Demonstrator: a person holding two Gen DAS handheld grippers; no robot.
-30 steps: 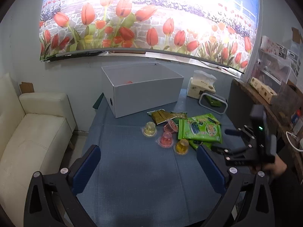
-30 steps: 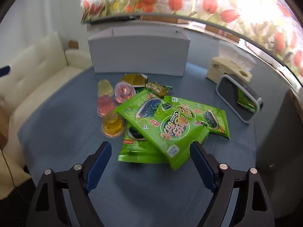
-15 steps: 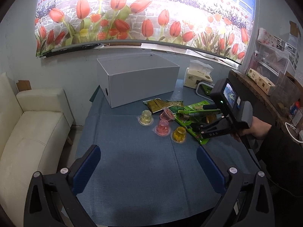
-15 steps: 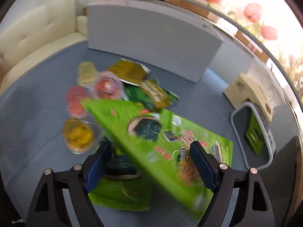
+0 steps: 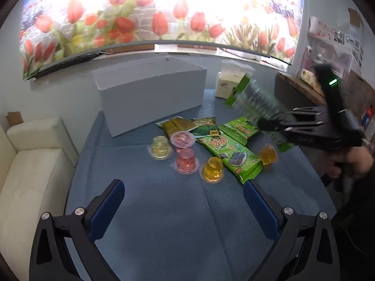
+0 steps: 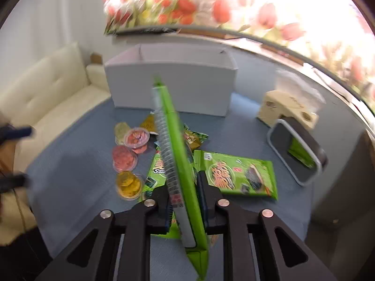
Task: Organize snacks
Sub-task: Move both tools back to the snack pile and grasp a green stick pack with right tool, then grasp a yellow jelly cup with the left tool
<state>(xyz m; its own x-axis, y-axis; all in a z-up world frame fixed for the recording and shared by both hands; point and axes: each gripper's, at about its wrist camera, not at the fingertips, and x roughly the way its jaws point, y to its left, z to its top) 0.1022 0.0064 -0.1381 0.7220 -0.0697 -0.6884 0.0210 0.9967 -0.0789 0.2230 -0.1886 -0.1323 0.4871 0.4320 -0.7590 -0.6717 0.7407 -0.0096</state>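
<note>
My right gripper is shut on a green seaweed snack packet, which it holds edge-up above the table. The left wrist view shows that gripper at the right with the packet lifted. My left gripper hangs open over bare blue tablecloth, just short of the pile. Two more green packets lie flat there, along with a gold packet and several jelly cups in yellow, red and orange. An open white box stands behind them.
At the back right stands a tissue box, and beside it lies a grey-rimmed container with a green packet inside. A cream sofa borders the table on the left. A dark cabinet stands to the right.
The right gripper went from wide open over the pile to shut on the top green packet and lifted it. The left gripper moved down and closer to the snacks.
</note>
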